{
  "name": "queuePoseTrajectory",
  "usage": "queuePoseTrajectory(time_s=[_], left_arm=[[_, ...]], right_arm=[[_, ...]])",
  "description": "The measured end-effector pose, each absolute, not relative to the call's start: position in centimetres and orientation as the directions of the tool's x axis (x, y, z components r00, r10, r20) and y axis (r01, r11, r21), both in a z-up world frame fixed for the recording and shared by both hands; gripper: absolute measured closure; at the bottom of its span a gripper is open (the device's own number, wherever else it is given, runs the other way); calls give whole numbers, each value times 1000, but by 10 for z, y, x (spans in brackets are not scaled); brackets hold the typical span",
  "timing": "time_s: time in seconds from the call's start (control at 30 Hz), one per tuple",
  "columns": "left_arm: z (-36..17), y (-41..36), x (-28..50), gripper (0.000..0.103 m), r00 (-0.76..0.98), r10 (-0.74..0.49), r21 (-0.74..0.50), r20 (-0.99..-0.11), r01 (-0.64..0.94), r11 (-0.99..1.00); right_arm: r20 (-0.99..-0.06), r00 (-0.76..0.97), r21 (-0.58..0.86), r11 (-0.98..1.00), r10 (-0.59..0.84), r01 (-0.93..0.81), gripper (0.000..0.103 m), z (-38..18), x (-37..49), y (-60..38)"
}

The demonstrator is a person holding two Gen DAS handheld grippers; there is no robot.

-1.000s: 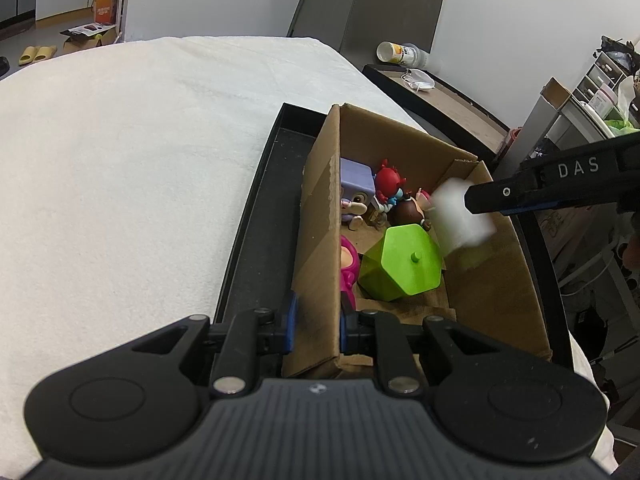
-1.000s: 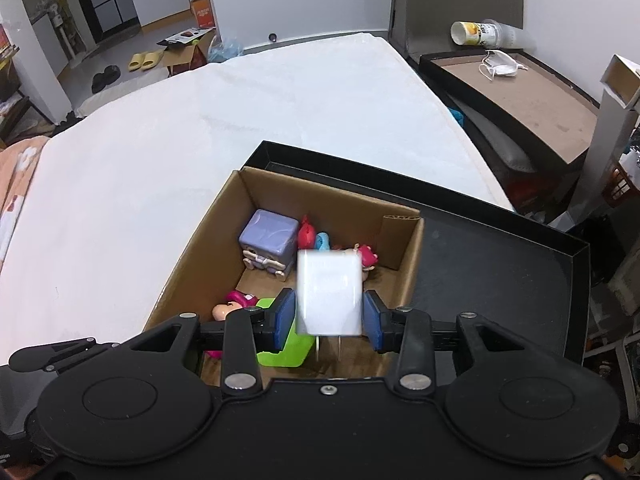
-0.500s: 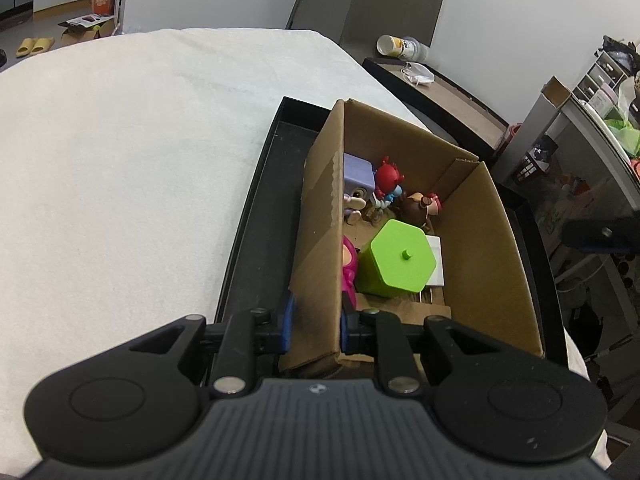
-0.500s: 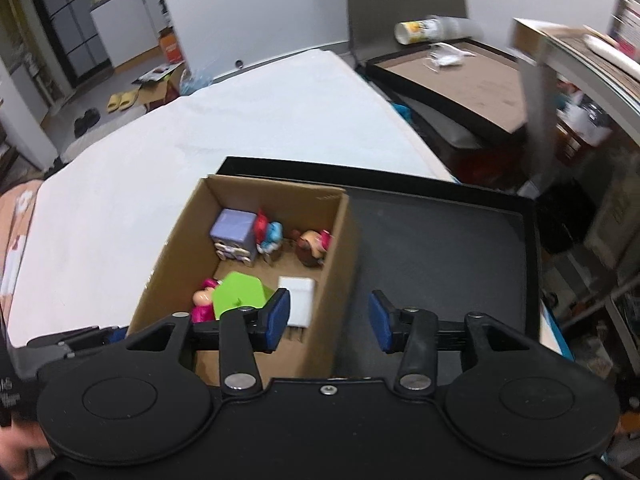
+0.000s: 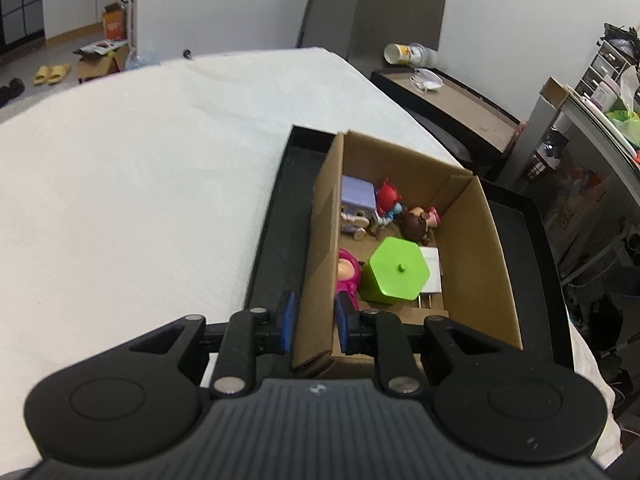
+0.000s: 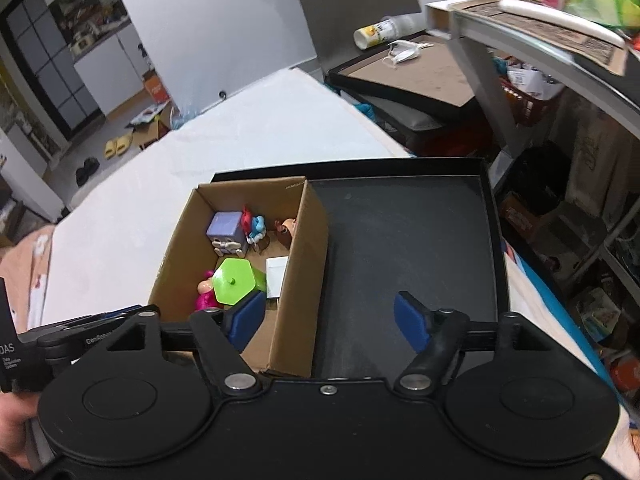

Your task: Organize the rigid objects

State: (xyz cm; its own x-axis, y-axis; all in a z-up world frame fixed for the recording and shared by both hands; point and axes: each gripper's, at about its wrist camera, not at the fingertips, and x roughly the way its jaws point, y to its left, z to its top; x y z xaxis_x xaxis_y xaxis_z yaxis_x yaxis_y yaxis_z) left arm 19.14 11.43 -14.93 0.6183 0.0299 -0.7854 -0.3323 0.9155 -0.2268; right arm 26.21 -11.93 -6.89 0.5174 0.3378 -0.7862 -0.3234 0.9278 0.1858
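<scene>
Left gripper point(image 5: 314, 326) jaws clamped on cardboard box point(image 5: 472, 240) wall. Right gripper point(image 6: 330, 318) jaws just opened wide, nothing between. White charger point(image 6: 277, 276) lying in box beside green hexagon point(image 6: 234, 282), figurines behind. Box sits in black tray point(image 6: 404, 240).

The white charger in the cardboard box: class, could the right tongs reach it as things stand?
Probably yes: the right tongs are open and empty, the cardboard box has no lid, and the white charger lies uncovered beside the green container.
</scene>
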Motion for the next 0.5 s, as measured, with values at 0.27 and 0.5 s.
queuePoseTrajectory(time_s=[0.27,0.5], left_arm=[[-122,107,180,81,613,36,-198,-789,-309,930],[-92,92,165,61,627,41,-165,-778,-266,950]], right_arm=[[-739,560,258,925,375,-279,17,-54,245,-142],[-695,605,300,922,387,-246,8,-41,227,-159]])
